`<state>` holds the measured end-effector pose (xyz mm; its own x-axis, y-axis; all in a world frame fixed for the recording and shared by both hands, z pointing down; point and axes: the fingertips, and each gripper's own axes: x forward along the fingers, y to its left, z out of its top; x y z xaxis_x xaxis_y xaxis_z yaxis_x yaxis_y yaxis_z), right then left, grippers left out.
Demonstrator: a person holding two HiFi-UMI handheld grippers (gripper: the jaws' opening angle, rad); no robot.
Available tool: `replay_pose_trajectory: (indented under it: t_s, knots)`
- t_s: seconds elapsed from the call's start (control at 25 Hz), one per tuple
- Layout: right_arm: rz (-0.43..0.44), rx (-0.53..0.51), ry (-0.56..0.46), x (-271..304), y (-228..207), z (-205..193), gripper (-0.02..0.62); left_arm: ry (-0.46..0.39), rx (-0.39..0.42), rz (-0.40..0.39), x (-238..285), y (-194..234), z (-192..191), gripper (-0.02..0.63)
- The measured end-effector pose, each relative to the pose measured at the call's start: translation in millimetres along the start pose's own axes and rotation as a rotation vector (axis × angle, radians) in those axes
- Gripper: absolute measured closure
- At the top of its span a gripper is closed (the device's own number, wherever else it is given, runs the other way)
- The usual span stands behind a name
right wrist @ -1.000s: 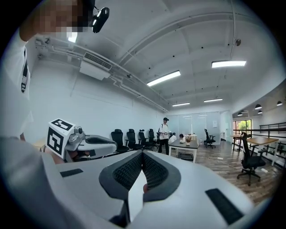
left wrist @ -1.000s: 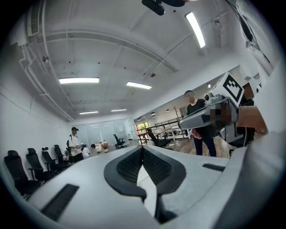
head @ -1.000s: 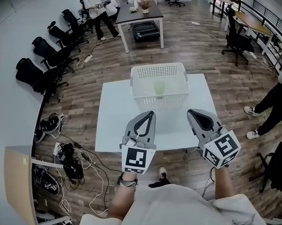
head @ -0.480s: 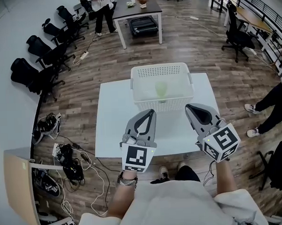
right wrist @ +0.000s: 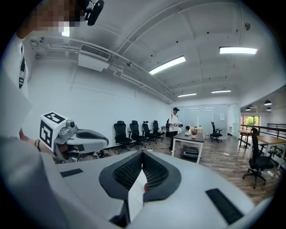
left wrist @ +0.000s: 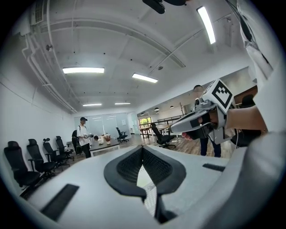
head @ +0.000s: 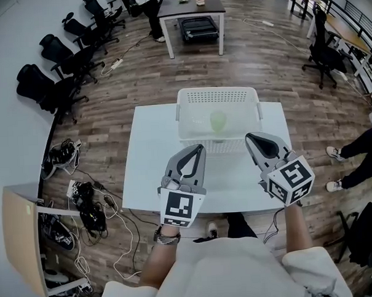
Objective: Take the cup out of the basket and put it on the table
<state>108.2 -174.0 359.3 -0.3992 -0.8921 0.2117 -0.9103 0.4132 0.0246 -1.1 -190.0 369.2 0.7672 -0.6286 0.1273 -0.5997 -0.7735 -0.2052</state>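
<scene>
While the person holds both arms out low over the near edge, the left tongs [head: 198, 150] and the right tongs [head: 254, 138] point forward side by side, well apart from each other. Each gripper view shows the tips pressed together with nothing between them. Under them lies the white counter [head: 148, 160], bare along its near half. In the head view both tips fall just short of the near wall of the white basket [head: 217, 93], which stands on the counter's far half, right of centre. The pale green cup [head: 218, 120] stands inside the basket, near its middle, seen through the perforated walls. Left of the counter, cables [head: 90, 207] lie tangled on the wood floor. Farther off, black office chairs [head: 51, 89] line the left wall, and a black case [head: 198, 28] sits beneath a dark-topped counter [head: 189, 4].
</scene>
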Motion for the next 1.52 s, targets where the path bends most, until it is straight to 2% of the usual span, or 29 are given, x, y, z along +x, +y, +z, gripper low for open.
replay_pose_trajectory:
  t_s: [0.64, 1.12, 1.28, 1.52]
  knots:
    - [0.139, -0.051, 0.202, 109, -76, -52, 0.577, 0.064, -0.05, 0.05, 64, 21, -19, 0.603]
    - [0.245, -0.088, 0.381, 187, -108, -119, 0.574, 0.107, -0.082, 0.087, 98, 38, -38, 0.603]
    - [0.296, -0.12, 0.459, 214, -113, -141, 0.531, 0.127, -0.109, 0.086, 112, 40, -46, 0.603]
    - [0.35, -0.177, 0.535, 237, -116, -163, 0.517, 0.142, -0.122, 0.094, 123, 47, -55, 0.603]
